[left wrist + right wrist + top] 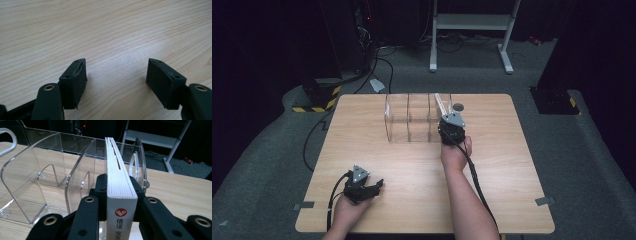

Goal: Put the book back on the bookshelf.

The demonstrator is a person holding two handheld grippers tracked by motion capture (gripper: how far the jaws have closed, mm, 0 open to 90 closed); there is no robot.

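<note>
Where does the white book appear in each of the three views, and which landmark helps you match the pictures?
High view: the white book is right of centre near the table's far edge, tilted over the rack's right-hand slot, held in the right gripper.
Left gripper view: bare wooden table between open jaws.
Right gripper view: the book fills the centre, spine up, clamped between the jaws.
Shared landmark: the clear acrylic rack, seen in the high and right gripper views.

The book's (120,195) lower spine is cut off by the picture's bottom edge.

Lab: dark room w/ cables (362,30), hazard tape (319,102).
</note>
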